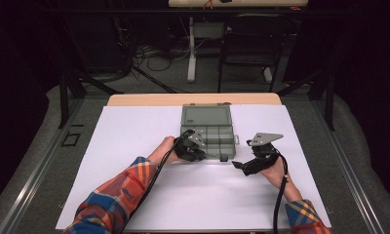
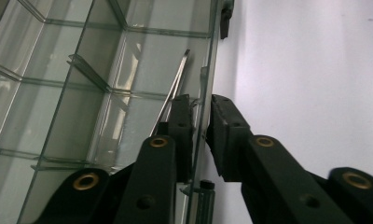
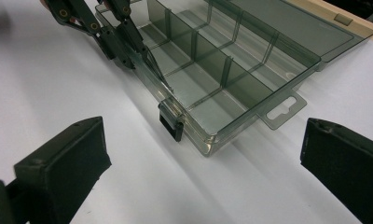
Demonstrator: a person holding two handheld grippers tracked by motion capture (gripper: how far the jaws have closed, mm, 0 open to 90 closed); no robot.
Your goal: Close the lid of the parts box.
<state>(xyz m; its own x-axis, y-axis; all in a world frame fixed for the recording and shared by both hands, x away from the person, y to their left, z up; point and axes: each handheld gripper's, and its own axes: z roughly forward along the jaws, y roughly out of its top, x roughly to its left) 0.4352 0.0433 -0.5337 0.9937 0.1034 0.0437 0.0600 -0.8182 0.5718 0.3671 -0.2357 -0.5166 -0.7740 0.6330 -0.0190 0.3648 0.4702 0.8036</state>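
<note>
One compartment box, perhaps one tweezers.

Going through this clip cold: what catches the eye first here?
The open, see-through compartment box at the middle of the white table, its lid laid back toward the far edge. The left gripper straddles the box's near wall, one jaw inside a compartment and one outside, closed in on the thin plastic. The right gripper waits wide open on the near side of the box's right corner, holding nothing.
</note>
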